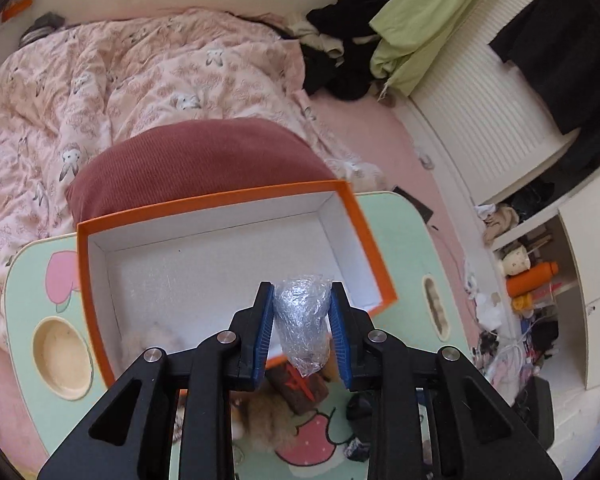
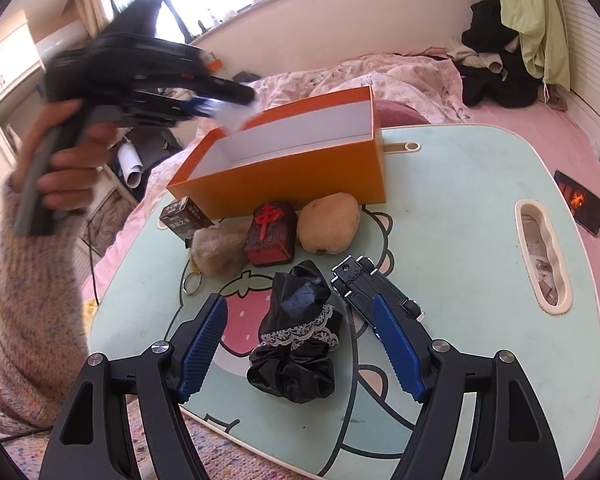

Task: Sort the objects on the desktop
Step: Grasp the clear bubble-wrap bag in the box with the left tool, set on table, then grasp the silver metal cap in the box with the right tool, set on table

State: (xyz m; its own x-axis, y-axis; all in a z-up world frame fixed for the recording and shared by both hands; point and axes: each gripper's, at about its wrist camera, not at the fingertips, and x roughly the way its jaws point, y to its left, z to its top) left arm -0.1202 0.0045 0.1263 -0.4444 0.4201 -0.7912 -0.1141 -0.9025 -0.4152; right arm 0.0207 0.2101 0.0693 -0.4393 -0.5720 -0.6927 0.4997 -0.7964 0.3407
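My left gripper (image 1: 302,292) is shut on a crumpled clear plastic bundle (image 1: 302,320) and holds it above the near part of the open orange box (image 1: 228,200). In the right wrist view that gripper is a blur over the box's far left corner (image 2: 220,108). My right gripper (image 2: 300,308) stands open just above the green lap table (image 2: 460,220), its fingers on either side of a black lace-trimmed scrunchie (image 2: 296,344) without touching it. A black toy car (image 2: 360,284) lies by the right finger.
In front of the box (image 2: 284,176) sit a tan plush (image 2: 328,222), a red-and-black mahjong block (image 2: 270,236), a furry keychain (image 2: 220,250) and a small dark carton (image 2: 184,218). A phone (image 2: 580,206) lies on the pink bed to the right.
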